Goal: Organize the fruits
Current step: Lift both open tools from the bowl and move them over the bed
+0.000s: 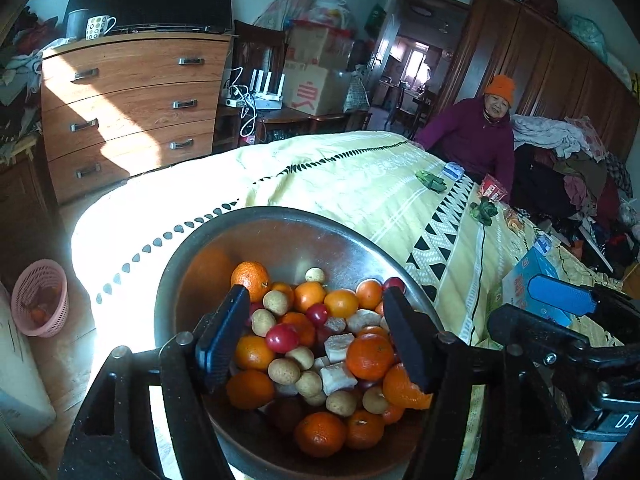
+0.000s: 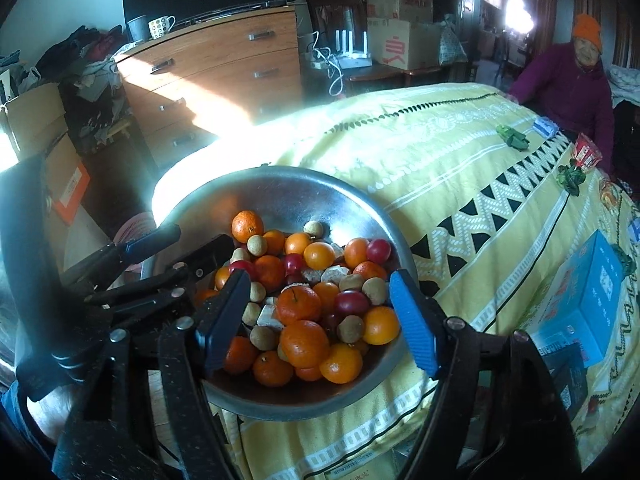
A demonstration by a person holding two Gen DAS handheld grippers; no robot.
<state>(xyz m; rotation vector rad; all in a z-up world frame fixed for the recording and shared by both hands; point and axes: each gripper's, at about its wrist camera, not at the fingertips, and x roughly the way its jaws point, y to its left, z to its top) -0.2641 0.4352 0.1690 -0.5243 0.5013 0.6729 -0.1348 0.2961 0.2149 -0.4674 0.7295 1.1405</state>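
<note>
A metal bowl point(image 1: 276, 211) point(image 2: 280, 171) sits on the near end of a yellow patterned cover. It holds several oranges point(image 1: 370, 356) point(image 2: 304, 342), small red fruits point(image 1: 282, 338) point(image 2: 351, 302), tan round fruits point(image 1: 284, 371) point(image 2: 350, 328) and pale chunks point(image 1: 338, 378). My left gripper point(image 1: 316, 344) hovers over the bowl, open, with nothing gripped between its fingers. My right gripper point(image 2: 318, 318) is also open above the fruit, gripping nothing. In the left wrist view the right gripper point(image 1: 560, 308) shows at the right edge.
The yellow cover point(image 1: 360, 184) stretches away, with a blue box point(image 1: 528, 276) point(image 2: 588, 296), green items and a red packet along its right side. A person point(image 1: 472, 136) in a purple jacket sits at the far end. A dresser point(image 1: 132, 112) and a pink basket point(image 1: 40, 298) stand left.
</note>
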